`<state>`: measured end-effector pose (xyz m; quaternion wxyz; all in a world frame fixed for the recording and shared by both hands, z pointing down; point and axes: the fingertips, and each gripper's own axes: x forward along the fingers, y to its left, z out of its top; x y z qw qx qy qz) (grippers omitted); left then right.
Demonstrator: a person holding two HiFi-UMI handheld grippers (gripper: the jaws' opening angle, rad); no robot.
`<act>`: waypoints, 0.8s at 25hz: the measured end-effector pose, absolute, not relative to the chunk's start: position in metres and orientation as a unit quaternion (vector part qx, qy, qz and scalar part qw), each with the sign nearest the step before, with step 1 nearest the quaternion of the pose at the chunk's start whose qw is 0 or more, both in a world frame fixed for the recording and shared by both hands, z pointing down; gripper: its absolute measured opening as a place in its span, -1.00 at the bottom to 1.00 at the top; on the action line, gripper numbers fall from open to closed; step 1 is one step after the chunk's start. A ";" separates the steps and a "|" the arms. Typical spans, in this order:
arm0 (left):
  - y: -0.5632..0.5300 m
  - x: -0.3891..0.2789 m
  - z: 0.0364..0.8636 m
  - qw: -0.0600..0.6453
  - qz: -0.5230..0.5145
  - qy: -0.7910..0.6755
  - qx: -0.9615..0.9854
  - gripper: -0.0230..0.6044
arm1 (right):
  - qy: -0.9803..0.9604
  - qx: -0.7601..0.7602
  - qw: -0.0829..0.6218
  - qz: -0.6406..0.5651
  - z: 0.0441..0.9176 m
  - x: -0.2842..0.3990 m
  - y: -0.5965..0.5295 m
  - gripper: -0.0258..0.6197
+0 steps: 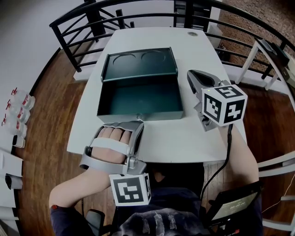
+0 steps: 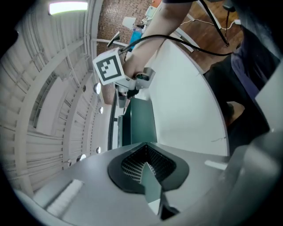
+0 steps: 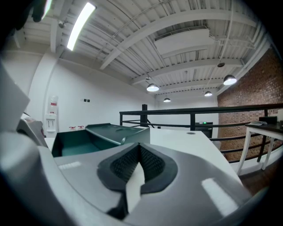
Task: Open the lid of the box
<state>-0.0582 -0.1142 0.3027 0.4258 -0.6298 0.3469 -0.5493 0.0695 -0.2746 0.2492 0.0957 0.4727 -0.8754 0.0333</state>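
Observation:
The dark green box stands open on the white table. Its lid is laid back on the far side, and the inside looks empty. My left gripper is shut at the box's near wall, right by the small front latch, with nothing seen between the jaws. To the right of the box my right gripper is shut and apart from it. The left gripper view looks along the box toward the right gripper. The box and lid lie left of the right gripper.
A black railing curves round the far side of the table. Several small bottles stand on the wooden floor at left. White furniture is at right. A cable grommet sits near the table's far edge.

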 end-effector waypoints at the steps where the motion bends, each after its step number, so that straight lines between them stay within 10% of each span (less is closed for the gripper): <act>1: -0.111 -0.054 0.299 0.435 -0.539 0.347 -0.633 -0.87 | -0.876 0.472 0.095 0.034 0.249 0.070 -0.275 -0.91; 20: -0.170 -0.090 0.246 0.391 -0.493 0.414 -0.658 -0.87 | -0.871 0.479 0.109 0.021 0.248 0.070 -0.273 -0.91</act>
